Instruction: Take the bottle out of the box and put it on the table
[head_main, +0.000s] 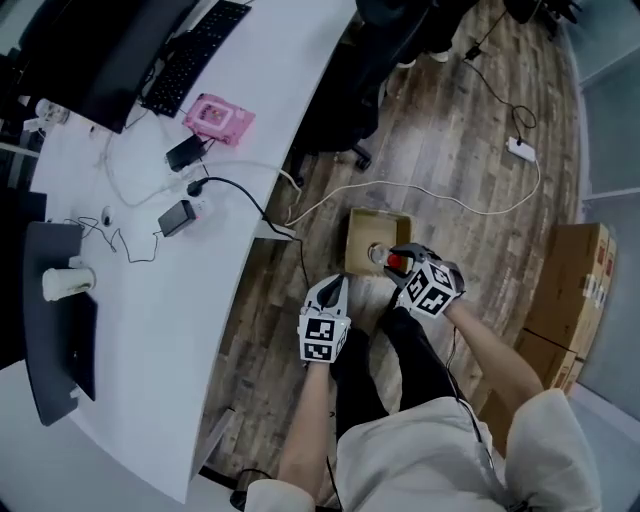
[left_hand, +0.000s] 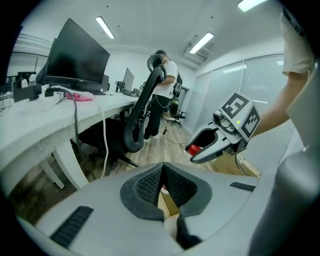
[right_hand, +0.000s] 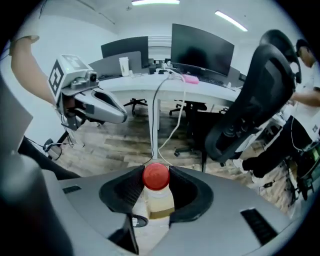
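My right gripper (head_main: 396, 262) is shut on the neck of a clear bottle with a red cap (head_main: 397, 263) and holds it in the air above the open cardboard box (head_main: 372, 228) on the wooden floor. In the right gripper view the red cap (right_hand: 156, 176) sits between the two dark pads (right_hand: 125, 189), and the pale body hangs below. My left gripper (head_main: 337, 284) hovers just left of it, shut and empty, its pads (left_hand: 150, 182) pressed together. The white curved table (head_main: 250, 90) lies to the left.
On the table are a monitor (head_main: 110, 50), a keyboard (head_main: 195, 55), a pink object (head_main: 218, 118), chargers and cables. A black office chair (left_hand: 142, 112) stands by the table. Stacked cardboard boxes (head_main: 575, 290) are at the right. A cable and power strip (head_main: 521, 149) lie on the floor.
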